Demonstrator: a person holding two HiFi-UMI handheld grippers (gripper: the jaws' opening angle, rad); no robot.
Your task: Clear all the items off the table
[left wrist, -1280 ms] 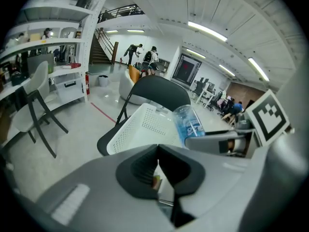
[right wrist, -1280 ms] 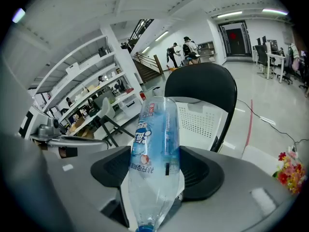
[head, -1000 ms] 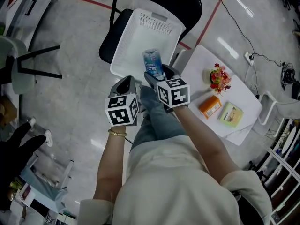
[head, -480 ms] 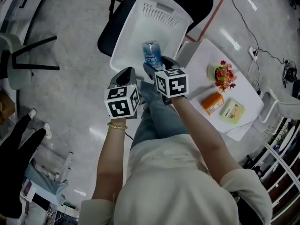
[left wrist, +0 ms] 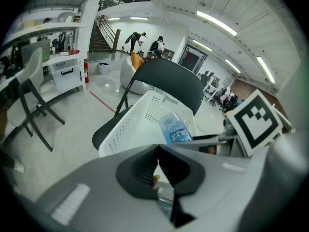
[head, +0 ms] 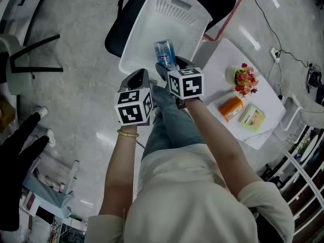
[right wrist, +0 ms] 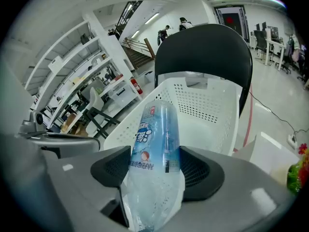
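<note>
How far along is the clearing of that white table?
Nothing lies in the white perforated plastic basket yet. The right gripper holds a clear blue-labelled plastic bottle over it. A small flower bouquet, an orange box and a pale green box remain on the white table.

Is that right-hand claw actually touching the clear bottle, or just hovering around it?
Touching. The right gripper view shows the right gripper with both dark pads pressed against the sides of the bottle.
</note>
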